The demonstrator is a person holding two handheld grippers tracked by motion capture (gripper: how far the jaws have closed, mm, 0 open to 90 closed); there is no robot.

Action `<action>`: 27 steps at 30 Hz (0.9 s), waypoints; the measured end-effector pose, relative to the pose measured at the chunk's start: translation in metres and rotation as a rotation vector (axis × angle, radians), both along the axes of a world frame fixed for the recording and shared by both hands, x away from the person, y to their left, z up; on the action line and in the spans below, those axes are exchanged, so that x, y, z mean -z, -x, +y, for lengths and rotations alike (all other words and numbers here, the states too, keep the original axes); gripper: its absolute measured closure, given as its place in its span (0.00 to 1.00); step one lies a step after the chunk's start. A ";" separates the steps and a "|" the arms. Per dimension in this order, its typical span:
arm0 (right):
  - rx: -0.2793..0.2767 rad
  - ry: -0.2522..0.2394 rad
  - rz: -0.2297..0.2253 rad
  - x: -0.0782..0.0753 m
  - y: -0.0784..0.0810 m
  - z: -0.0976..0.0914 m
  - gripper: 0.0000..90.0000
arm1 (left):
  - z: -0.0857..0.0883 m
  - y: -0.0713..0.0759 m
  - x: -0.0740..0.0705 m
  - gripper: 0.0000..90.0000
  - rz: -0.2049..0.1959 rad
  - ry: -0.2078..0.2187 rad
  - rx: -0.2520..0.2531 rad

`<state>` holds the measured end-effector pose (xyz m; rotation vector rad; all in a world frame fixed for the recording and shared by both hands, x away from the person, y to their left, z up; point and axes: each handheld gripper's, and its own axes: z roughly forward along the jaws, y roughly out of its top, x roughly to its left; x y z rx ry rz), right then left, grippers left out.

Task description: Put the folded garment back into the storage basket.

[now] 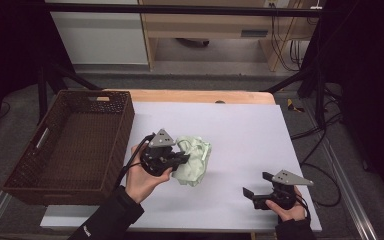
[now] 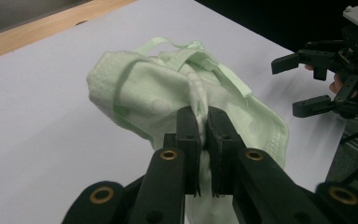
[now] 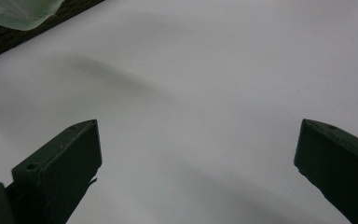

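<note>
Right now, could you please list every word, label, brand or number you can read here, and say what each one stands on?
None can be read.
Small white mark on the person's left sleeve: too small and blurred to read.
Pale green garment, pinched by the left gripper: faint spots, no lettering.
Wicker basket, white sheet, right gripper: no text visible.

Your left gripper [image 2: 204, 126]: fingers pinched on a fold of the pale green cloth [image 2: 168, 93] | cloth bunched on the white tabletop [image 2: 37, 140] | your right gripper [image 2: 307, 79]: spread wide, far right
</note>
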<state>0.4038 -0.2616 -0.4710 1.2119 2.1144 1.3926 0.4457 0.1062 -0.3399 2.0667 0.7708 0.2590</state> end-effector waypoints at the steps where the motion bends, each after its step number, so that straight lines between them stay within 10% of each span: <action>1: 0.001 0.000 0.000 0.000 0.000 0.000 0.01 | 0.001 0.000 0.000 0.93 0.001 0.000 -0.001; 27: -0.003 0.006 -0.003 0.000 0.000 0.000 0.01 | 0.046 -0.002 -0.018 0.93 0.004 -0.004 -0.055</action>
